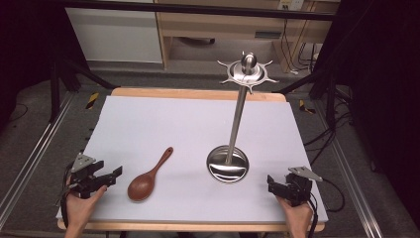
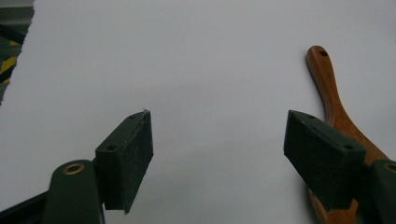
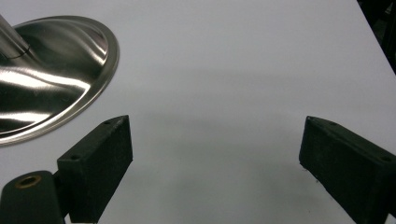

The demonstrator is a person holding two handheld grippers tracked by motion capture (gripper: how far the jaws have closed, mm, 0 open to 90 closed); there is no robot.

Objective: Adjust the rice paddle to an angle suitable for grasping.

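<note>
two claws sit at the near edge of the desk [image 1: 198, 114], one in each of the person's hands. the left claw [image 1: 115, 174] stands with its jaws spread wide and nothing between them; in the left gripper view only bare white surface lies in the gap, and its right jaw covers part of the spoon's handle. the right claw [image 1: 271, 181] is likewise wide open and holds nothing, with plain white surface between the jaws in the right gripper view. there is one wooden spoon [image 1: 148, 176], lying flat just beside the left claw, bowl toward the person and handle angled away to the right; in the left gripper view its bowl is cut off at the bottom edge, and a small hole shows at the handle's far end. farther in stands one steel utensil stand [image 1: 236, 119], its round base resting on the desk near the right claw, its pole rising to a ring of hooks at the top. the hooks are too small to count surely, and in the right gripper view the base is cut off at the left edge.
</note>
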